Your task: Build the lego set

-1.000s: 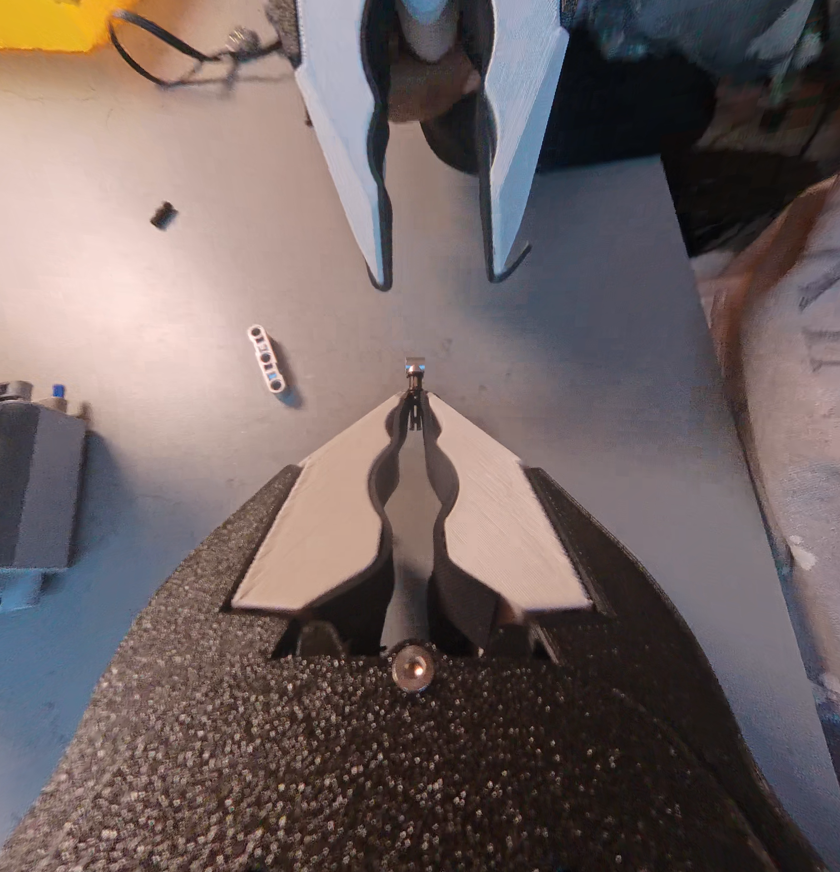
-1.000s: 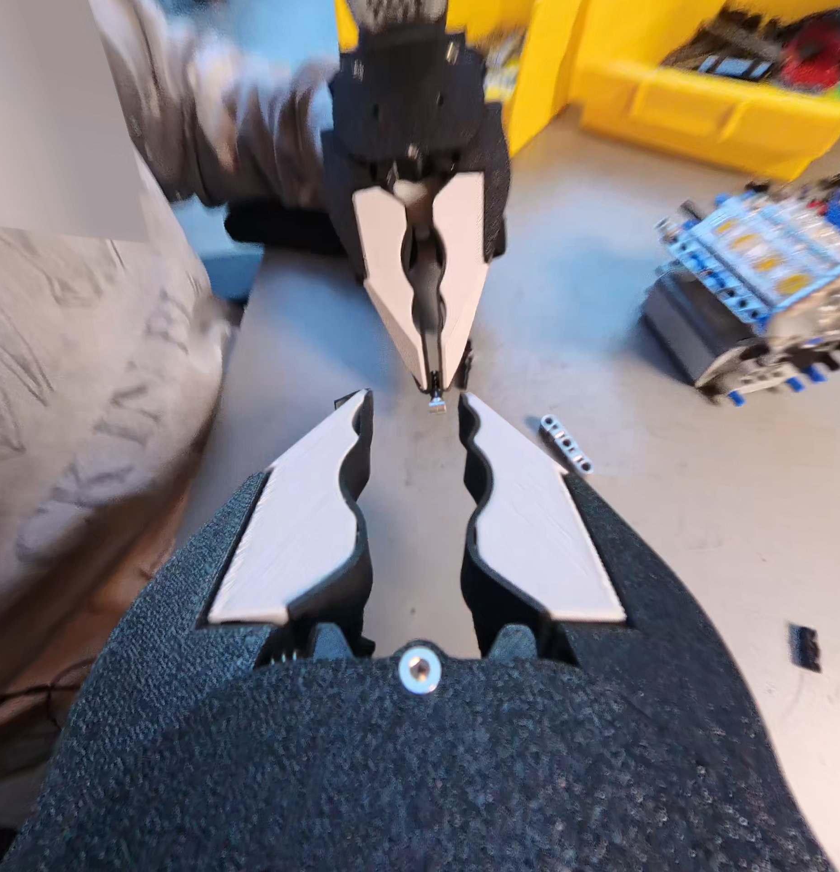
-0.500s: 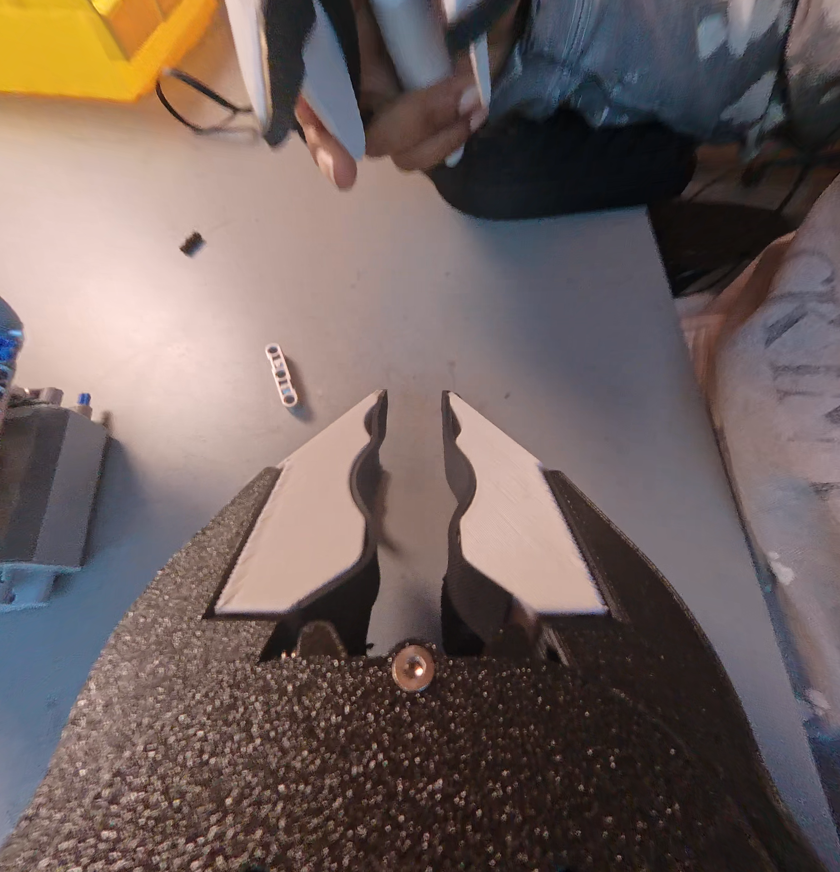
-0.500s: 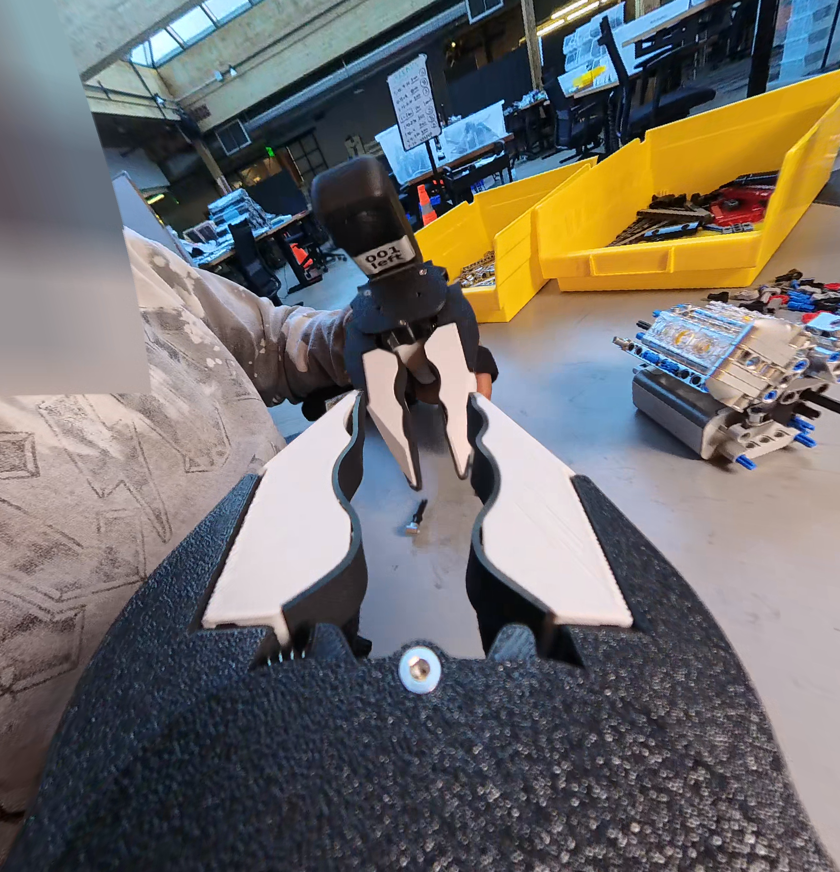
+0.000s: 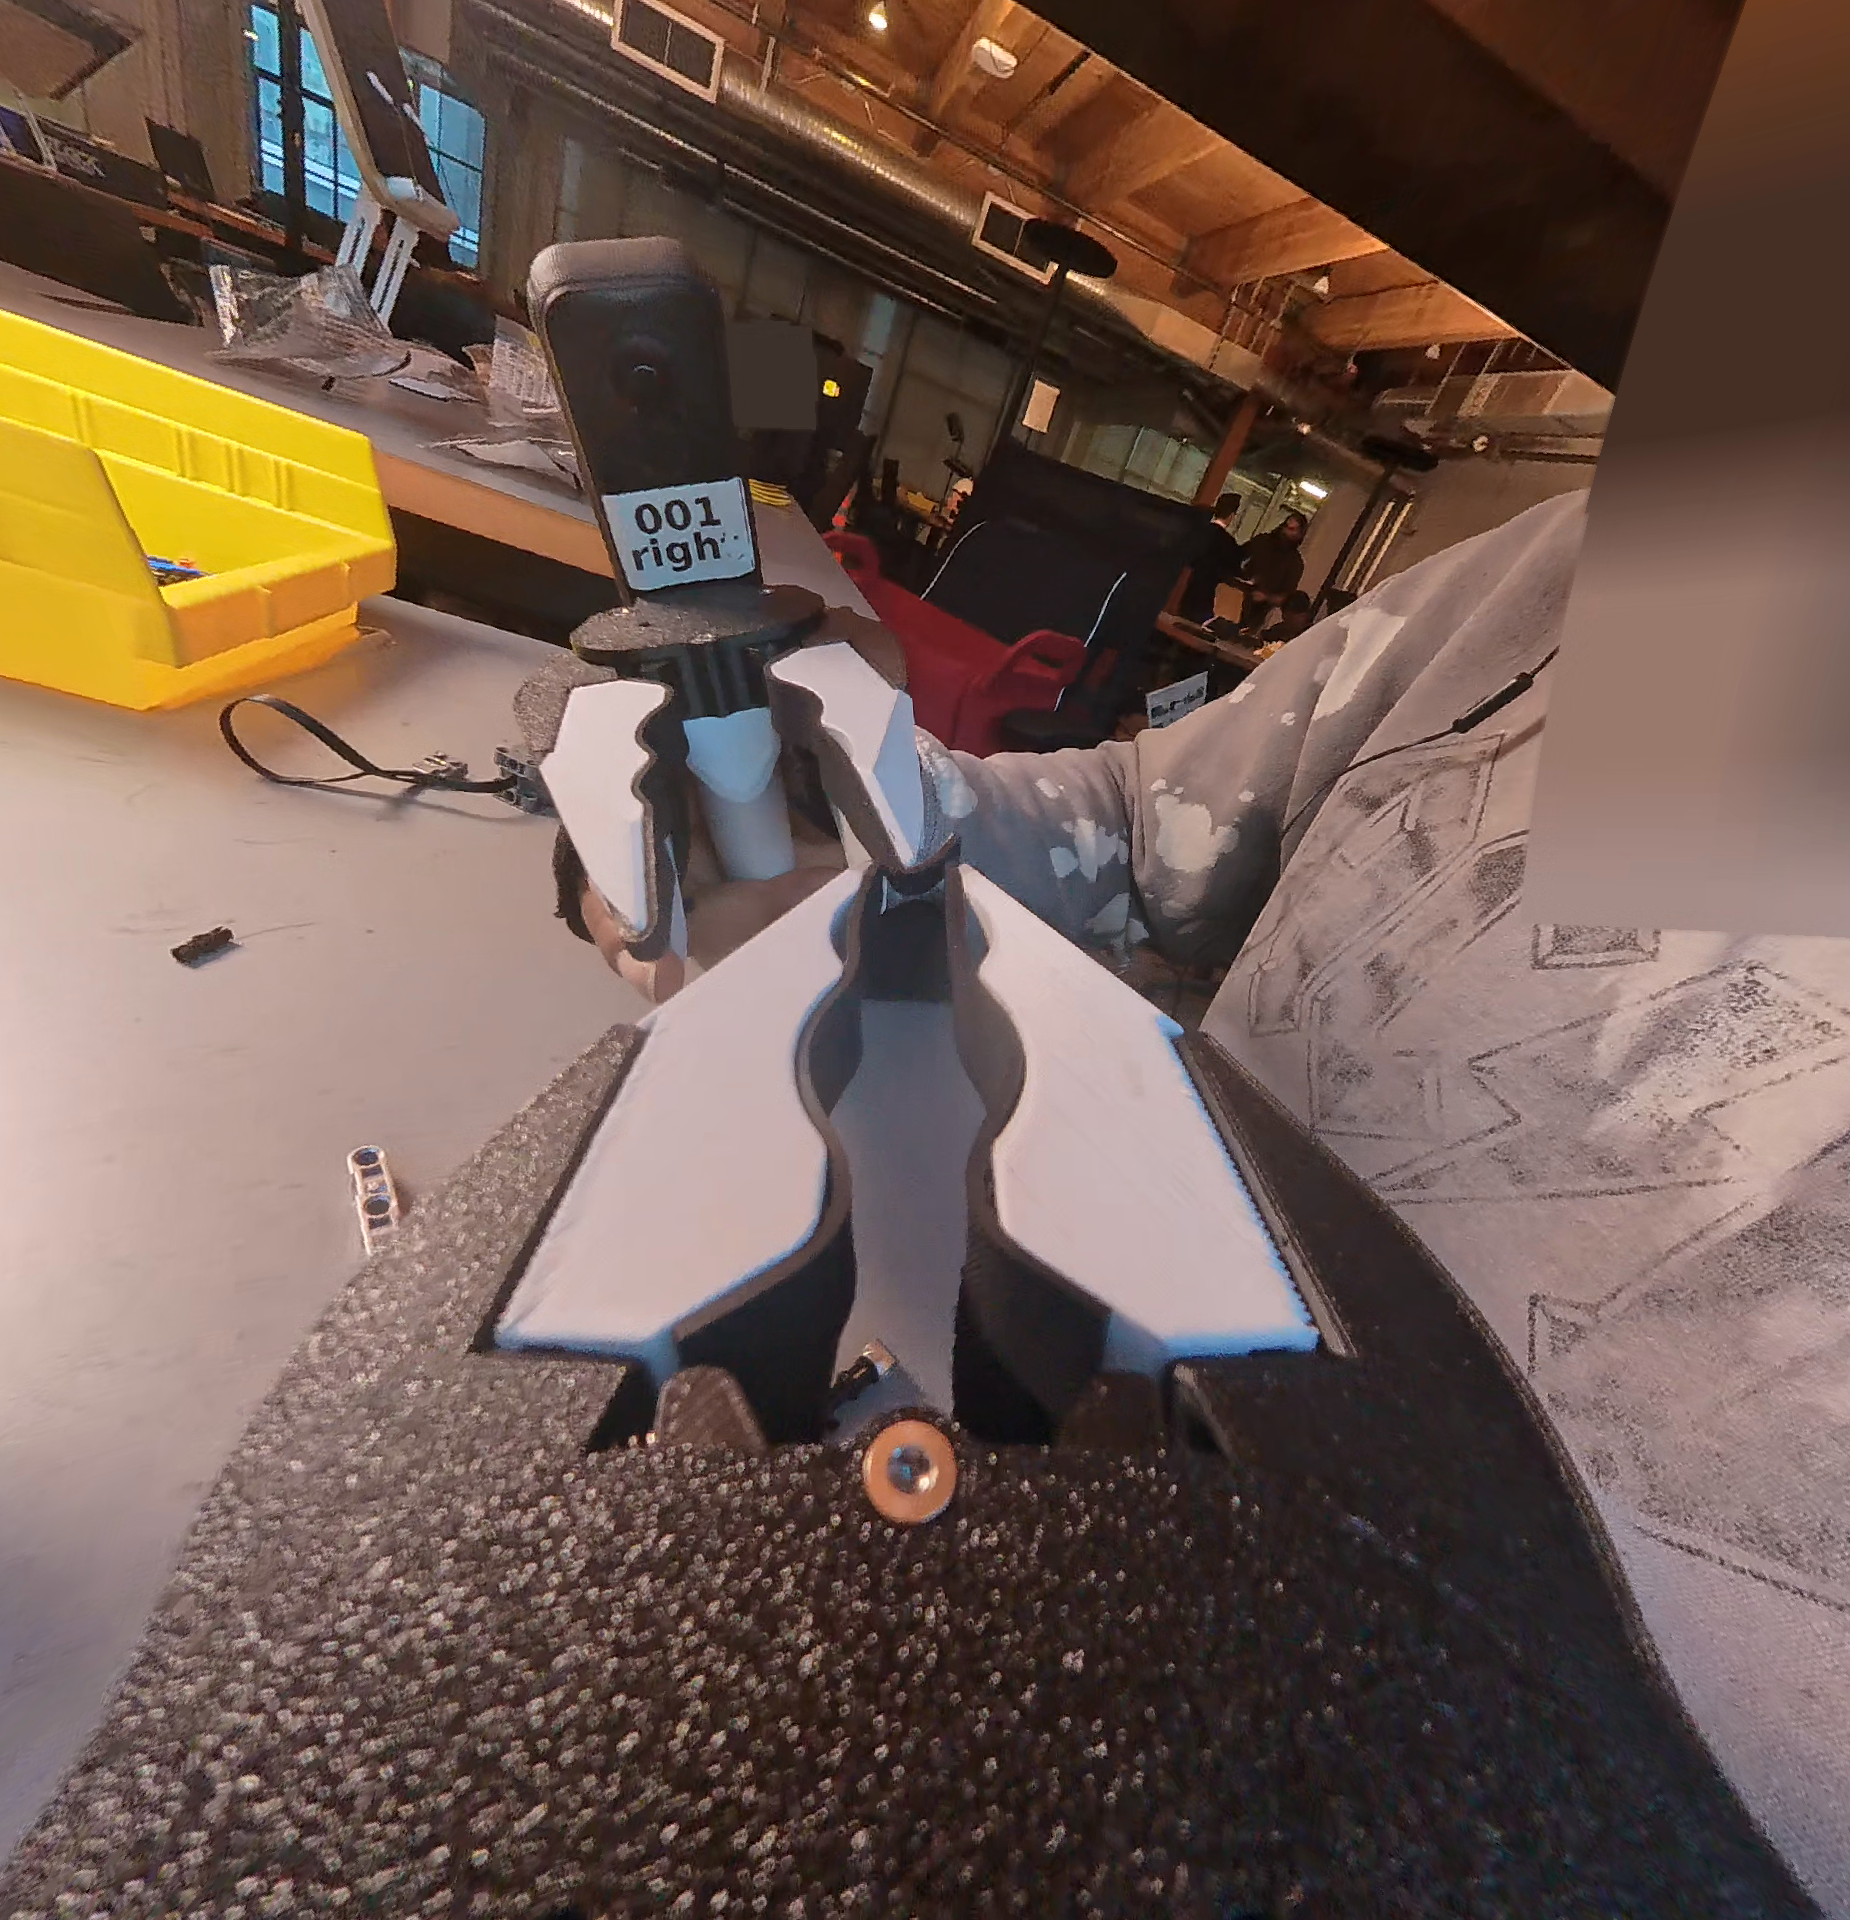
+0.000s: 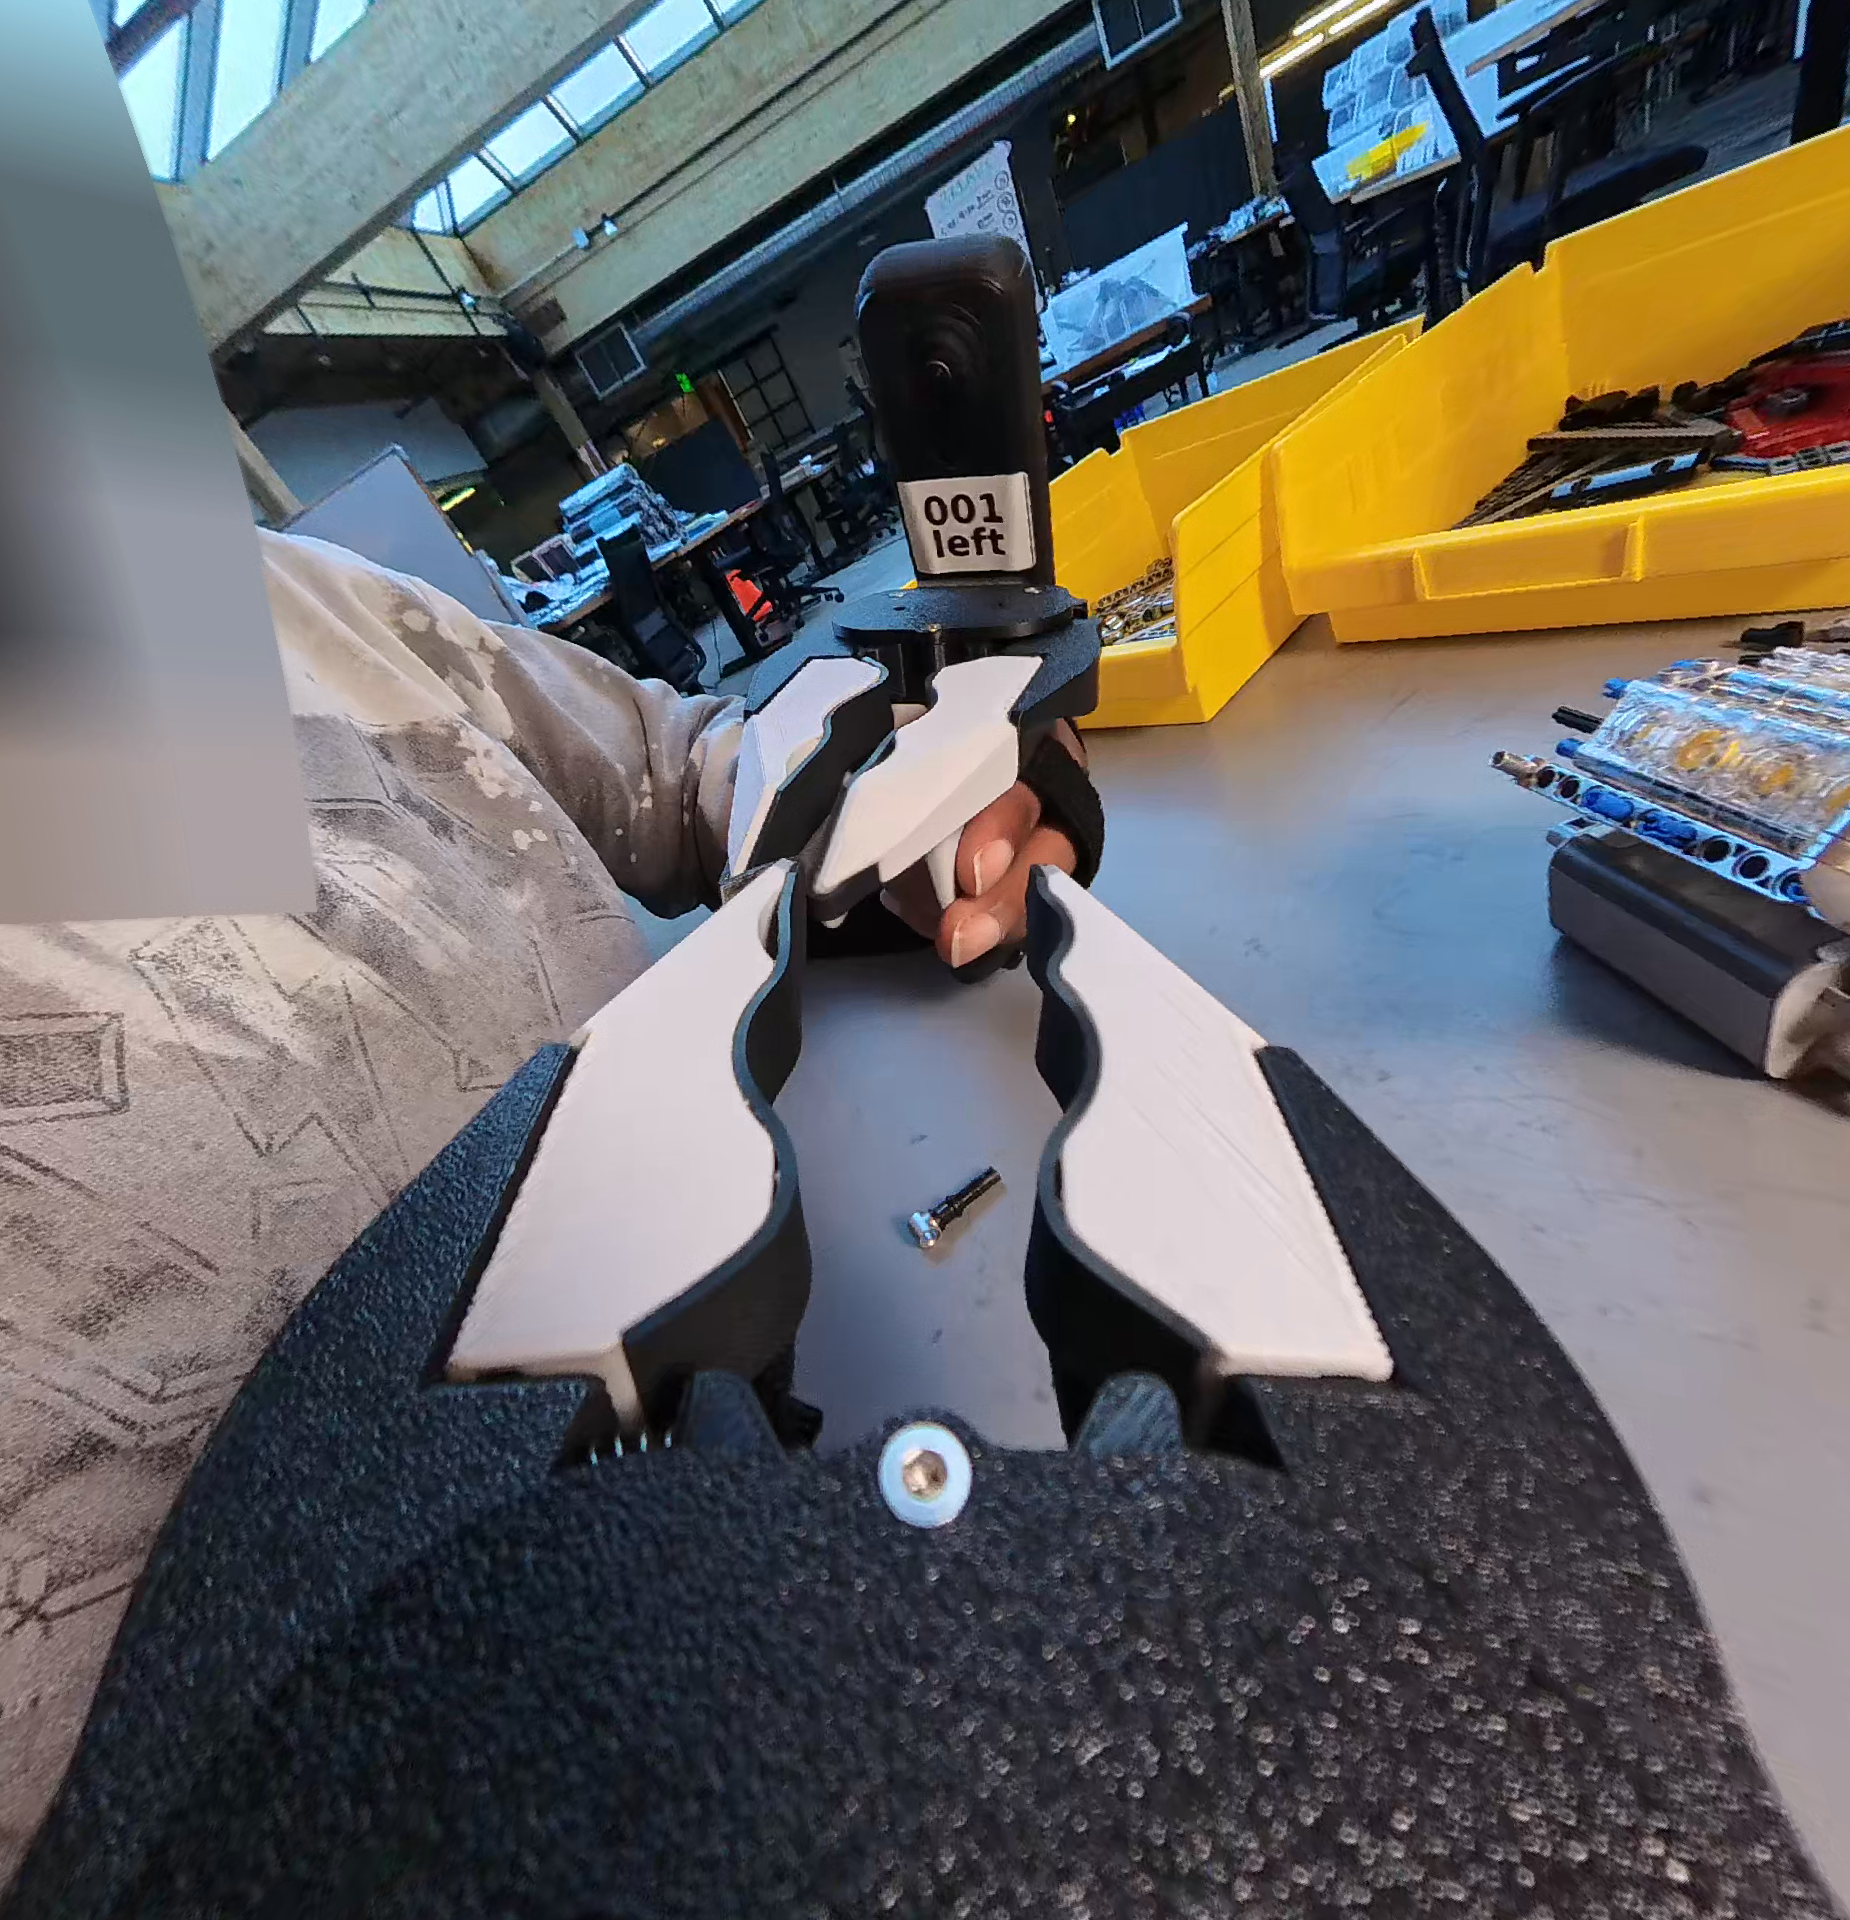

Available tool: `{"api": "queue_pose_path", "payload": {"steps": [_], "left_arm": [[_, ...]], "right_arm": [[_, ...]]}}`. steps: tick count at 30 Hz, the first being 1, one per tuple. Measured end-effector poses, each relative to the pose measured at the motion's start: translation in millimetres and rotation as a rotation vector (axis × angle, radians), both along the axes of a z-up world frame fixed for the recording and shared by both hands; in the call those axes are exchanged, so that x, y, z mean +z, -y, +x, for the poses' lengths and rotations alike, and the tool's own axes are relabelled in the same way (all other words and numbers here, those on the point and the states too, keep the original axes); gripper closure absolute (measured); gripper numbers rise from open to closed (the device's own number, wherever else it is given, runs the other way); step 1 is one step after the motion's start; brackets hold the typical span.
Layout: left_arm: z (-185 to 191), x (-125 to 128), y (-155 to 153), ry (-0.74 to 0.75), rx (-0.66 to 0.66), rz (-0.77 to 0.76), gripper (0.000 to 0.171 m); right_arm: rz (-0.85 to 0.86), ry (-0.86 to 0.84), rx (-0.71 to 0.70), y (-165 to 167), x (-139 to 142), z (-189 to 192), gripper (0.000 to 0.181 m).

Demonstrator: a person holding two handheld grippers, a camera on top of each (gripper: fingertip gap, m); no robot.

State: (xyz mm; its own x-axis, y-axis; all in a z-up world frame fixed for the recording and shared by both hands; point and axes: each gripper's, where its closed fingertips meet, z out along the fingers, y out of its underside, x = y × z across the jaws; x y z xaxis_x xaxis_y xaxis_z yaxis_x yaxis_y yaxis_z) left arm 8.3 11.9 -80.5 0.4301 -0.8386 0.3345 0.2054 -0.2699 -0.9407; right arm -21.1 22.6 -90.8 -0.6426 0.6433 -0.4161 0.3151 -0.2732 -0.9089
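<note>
Grippers are facing each other, left gripper (image 5: 908,902) and right gripper (image 6: 913,914) both gaping, holding nothing. Only the right wrist view is showing a brick engine model (image 6: 1721,790). A small pin (image 6: 954,1205) is lying on the grey table (image 6: 1420,935).

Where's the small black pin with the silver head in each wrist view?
Left wrist view: the pin lies on the grey table, low in the gap between the left hand-held gripper fingers, close to its base screw.
Right wrist view: the pin lies on the table between the open right hand-held gripper fingers, touching neither.
Shared landmark: the yellow bins at the far table edge.
</note>
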Motion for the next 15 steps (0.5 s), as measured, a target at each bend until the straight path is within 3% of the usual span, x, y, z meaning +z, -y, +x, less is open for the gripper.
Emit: {"api": "queue_pose_path", "payload": {"steps": [15], "left_arm": [[-3.3, -1.8, -2.7, 0.061, -0.011, -0.058, 0.165]], "right_arm": [[-0.017, 0.006, -0.015, 2.6, -0.4, -1.6, 0.147]]}}
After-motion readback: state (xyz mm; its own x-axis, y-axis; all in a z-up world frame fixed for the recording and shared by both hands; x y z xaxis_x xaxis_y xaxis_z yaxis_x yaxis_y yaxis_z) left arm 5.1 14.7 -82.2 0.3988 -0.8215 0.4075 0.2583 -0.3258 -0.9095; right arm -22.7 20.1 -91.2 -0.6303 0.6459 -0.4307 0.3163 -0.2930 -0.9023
